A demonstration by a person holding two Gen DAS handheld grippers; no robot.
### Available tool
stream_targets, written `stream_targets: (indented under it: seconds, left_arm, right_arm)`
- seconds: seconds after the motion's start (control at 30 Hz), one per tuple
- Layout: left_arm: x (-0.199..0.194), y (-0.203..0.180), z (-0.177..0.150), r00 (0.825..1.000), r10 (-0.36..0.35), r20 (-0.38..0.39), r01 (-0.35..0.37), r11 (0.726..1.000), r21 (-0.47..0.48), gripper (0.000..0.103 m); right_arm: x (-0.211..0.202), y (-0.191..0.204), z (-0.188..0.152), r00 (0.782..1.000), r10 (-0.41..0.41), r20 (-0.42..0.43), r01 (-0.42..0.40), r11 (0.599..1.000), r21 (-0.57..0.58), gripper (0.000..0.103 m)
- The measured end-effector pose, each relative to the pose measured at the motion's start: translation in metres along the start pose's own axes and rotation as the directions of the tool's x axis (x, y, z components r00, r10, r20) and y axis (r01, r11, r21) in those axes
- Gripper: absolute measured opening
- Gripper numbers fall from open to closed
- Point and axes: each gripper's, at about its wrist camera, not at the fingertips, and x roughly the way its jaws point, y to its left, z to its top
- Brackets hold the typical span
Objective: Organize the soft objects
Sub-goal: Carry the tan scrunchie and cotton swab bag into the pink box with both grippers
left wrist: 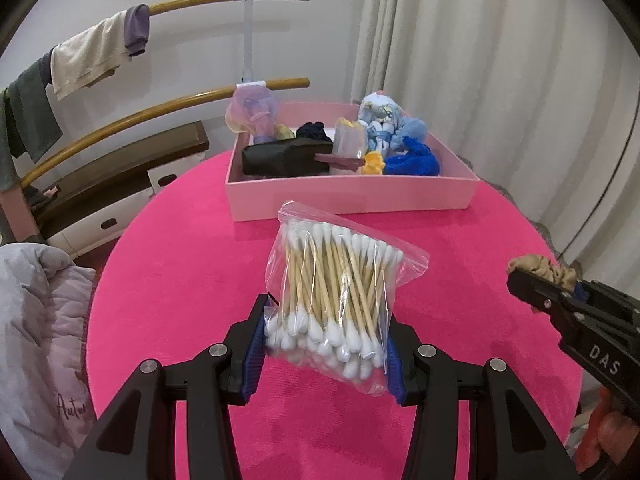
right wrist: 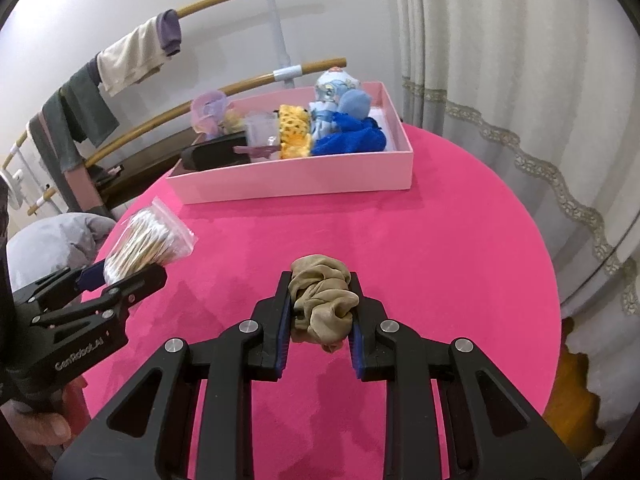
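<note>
Cotton swabs in a clear zip bag [left wrist: 340, 280]: wooden sticks w/ white tips, bundled tight, plastic crinkled and glossy. Left gripper [left wrist: 326, 344] has its jaws pinching the bag's lower end, bag held up above the pink table [left wrist: 180, 280], tilted toward the box. Tan scrunchie [right wrist: 322, 300], ruffled satin-like fabric, is bunched between the jaws of the right gripper [right wrist: 320, 320], which are squeezed close on it, also off the table.

Pink box [right wrist: 288, 180] sits at the far side of the table, low walls, open top. Inside: black pouch [left wrist: 288, 156] at left, blue fabric [left wrist: 416, 158] at right, a plush doll [left wrist: 380, 120] at the back, yellow knit item [right wrist: 294, 136] mid, plus small bits hard to make out. Box looks fairly full; some bare floor shows at the far right corner in the right wrist view.

Table is round, its surface bare between the grippers and the box's near wall. Curtain [right wrist: 500, 80] hangs just past the right edge; rack w/ hanging clothes [left wrist: 100, 52] stands behind left; grey garment [left wrist: 36, 320] lies beside the left edge.
</note>
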Motion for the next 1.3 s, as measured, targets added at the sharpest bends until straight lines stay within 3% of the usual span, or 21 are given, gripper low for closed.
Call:
stream_targets:
  seconds: [0.37,0.67,0.83,1.0,1.3]
  left_arm:
    - [-0.016,0.004,0.025,0.999,0.007,0.047,-0.007,1.0,-0.003,0.045]
    - [-0.015,0.014,0.097,0.991,0.022,0.132,-0.025,1.0,0.017,0.046]
    - [0.02,0.026,0.157,0.994,0.0,0.107,0.001,1.0,-0.006,0.046]
    - [0.063,0.033,0.202,0.997,0.024,0.067,-0.022,1.0,-0.02,0.046]
    - [0.122,0.032,0.251,0.999,0.031,0.011,-0.031,0.999,-0.033,0.049]
  right_arm:
    - [-0.01,0.002,0.022,0.998,0.044,0.036,-0.043,0.999,-0.02,0.022]
    - [-0.006,0.0,0.109,0.99,0.082,0.118,-0.076,0.995,-0.06,0.022]
    - [0.03,-0.001,0.176,0.987,0.128,0.102,-0.122,0.991,-0.062,0.023]
    - [0.089,-0.004,0.233,0.988,0.153,0.035,-0.152,0.988,-0.026,0.023]
    - [0.157,-0.006,0.264,0.981,0.192,-0.039,-0.191,0.981,0.03,0.023]
